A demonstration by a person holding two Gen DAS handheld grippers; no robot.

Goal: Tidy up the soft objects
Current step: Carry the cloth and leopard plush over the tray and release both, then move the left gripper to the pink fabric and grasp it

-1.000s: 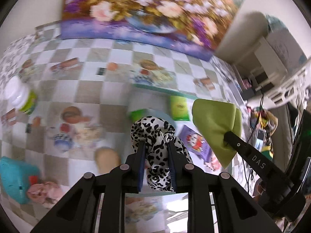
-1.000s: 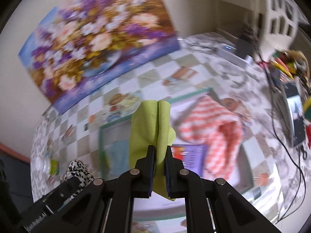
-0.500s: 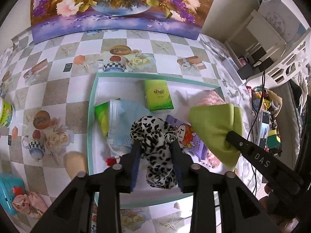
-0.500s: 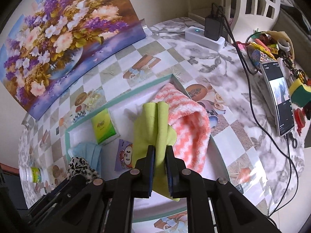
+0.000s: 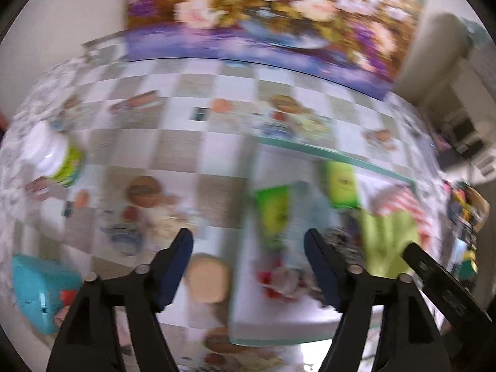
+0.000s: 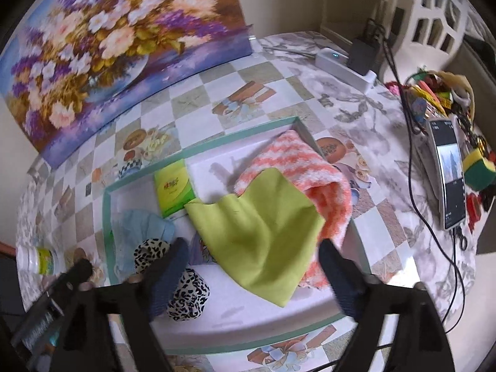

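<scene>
A teal-rimmed white tray (image 6: 204, 148) holds a lime green cloth (image 6: 260, 226), an orange-and-white fuzzy cloth (image 6: 297, 158), a black-and-white leopard scrunchie (image 6: 183, 288), a light blue mask (image 6: 139, 229) and a green tissue pack (image 6: 173, 186). My right gripper (image 6: 251, 263) is open and empty just above the green cloth. My left gripper (image 5: 248, 257) is open and empty over the tray's left edge (image 5: 241, 248); its view is blurred. The green cloth (image 5: 387, 241) shows at its right.
A flower painting (image 6: 117, 37) leans on the wall behind. A white bottle (image 5: 52, 155) lies at the left, a teal object (image 5: 37, 285) at the near left. A phone (image 6: 446, 170), cables, a power strip (image 6: 344, 62) and a sponge (image 6: 477, 167) sit at the right.
Both grippers have opened. The scrunchie and the green cloth now lie in the tray. The left gripper has swung left and back; the right has pulled back slightly.
</scene>
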